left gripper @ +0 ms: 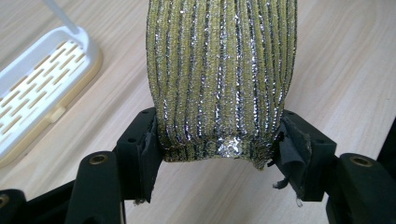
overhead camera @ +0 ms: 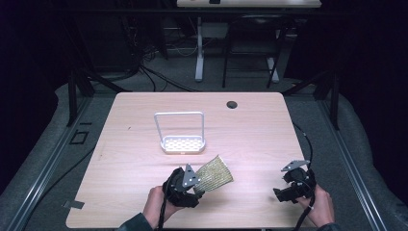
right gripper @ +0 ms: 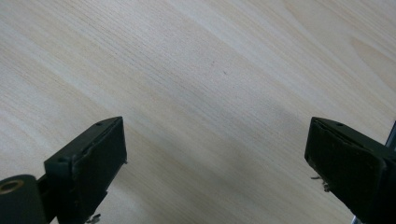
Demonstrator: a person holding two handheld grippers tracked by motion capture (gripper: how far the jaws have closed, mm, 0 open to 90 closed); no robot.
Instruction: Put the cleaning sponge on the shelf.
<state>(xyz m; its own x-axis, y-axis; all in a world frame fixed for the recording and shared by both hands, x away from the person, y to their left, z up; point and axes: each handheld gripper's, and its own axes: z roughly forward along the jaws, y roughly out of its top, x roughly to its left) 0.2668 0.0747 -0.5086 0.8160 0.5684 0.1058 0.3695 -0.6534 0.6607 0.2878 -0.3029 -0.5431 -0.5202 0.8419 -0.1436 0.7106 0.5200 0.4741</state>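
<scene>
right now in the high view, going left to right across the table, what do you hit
left gripper shut on the near end of the glittery yellow scrubber → right gripper, jaws apart over bare table. The white rack sits farther back, overlapping the left gripper's span, so I leave it out.

Two black hand-held left gripper [overhead camera: 184, 186] and right gripper [overhead camera: 294, 185] units, each topped with a grey three-cornered plate and trailing a black cable. Matte black fingers [left gripper: 140, 149] with brass-coloured screws at the joints and worn, frayed dark padding on the inner faces. Same padded fingers [right gripper: 91, 163] on the right unit. Dark greenish sleeve [overhead camera: 134, 224] at the left wrist.
</scene>
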